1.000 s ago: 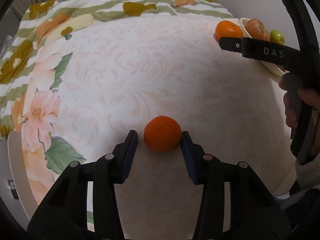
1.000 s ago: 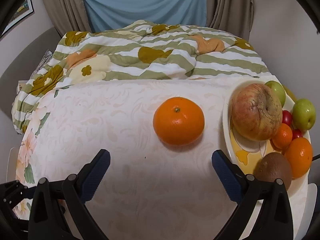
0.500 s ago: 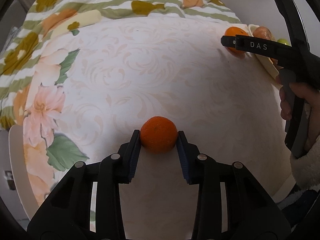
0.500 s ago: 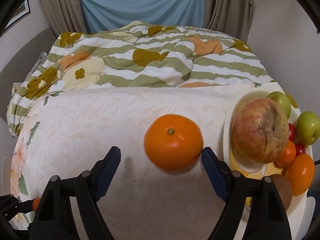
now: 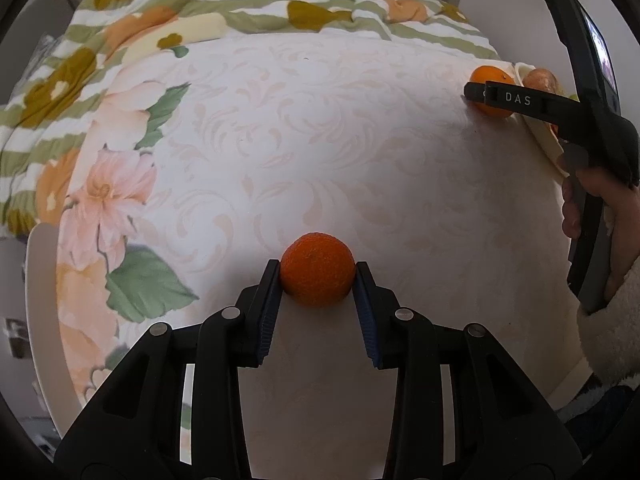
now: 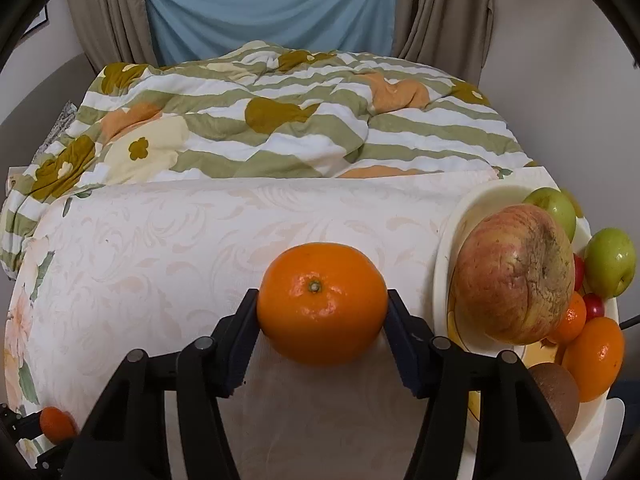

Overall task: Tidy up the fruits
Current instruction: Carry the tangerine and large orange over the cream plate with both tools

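White floral-patterned worktop (image 5: 320, 128): left tool (image 5: 316, 280) clamps a small dimpled orange mandarin (image 5: 317, 274) at bottom centre; right tool (image 6: 322, 316), just closing, pinches a large glossy orange (image 6: 322, 308) across its widest part. Both look firm, light, roll-prone.

Soft, even indoor light, fairly bright. Glare spots on the big orange (image 6: 322, 308); faint shadows under fruit on the worktop (image 5: 320, 140). Strong fisheye bending, dark vignette corners. Both views sharp, edges slightly soft.

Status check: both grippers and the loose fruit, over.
Left gripper shut on small tangerine. Right gripper has just been closing, pads now on large orange. Fruit plate beside it, path clear.
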